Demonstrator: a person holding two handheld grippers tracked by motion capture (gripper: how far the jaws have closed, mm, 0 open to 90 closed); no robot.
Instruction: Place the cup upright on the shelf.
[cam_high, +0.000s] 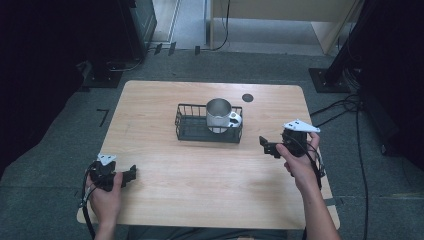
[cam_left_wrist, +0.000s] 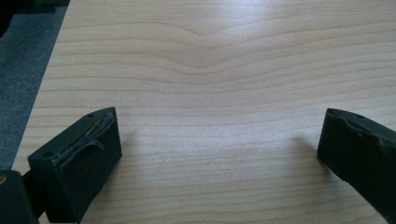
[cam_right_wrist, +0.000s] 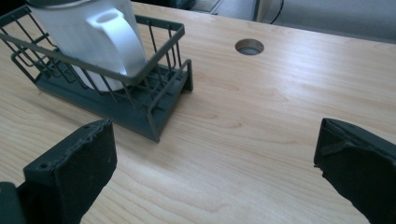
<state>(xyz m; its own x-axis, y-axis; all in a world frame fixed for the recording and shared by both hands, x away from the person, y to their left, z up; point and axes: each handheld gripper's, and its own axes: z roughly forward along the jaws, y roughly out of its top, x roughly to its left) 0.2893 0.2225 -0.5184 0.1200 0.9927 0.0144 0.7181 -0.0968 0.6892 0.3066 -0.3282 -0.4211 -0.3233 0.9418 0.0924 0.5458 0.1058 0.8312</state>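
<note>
Over on the left, the left gripper (cam_high: 131, 174) sits low near the front corner of the wooden surface (cam_high: 200, 175), a hand wrapped round its body — its jaws stand wide apart with nothing but bare wood grain between them, as the left gripper view confirms. Moving to the middle, the black wire basket (cam_high: 192, 125) rests toward the far side of the surface, and the mug (cam_high: 219, 115) stands upright inside its right-hand end, metal-grey on the inside, white handle (cam_high: 235, 119) poking out toward the right over the basket's rim. Just beyond, a small round hole (cam_high: 247, 98) marks the surface. And on to the right — the right gripper (cam_high: 267, 145) hangs beside the basket's right end, near it but apart, pointing leftward at it. Its jaws are spread as wide as they go and hold nothing; in the right gripper view the basket's corner and the mug's handle lie ahead, left of the gap.
</note>
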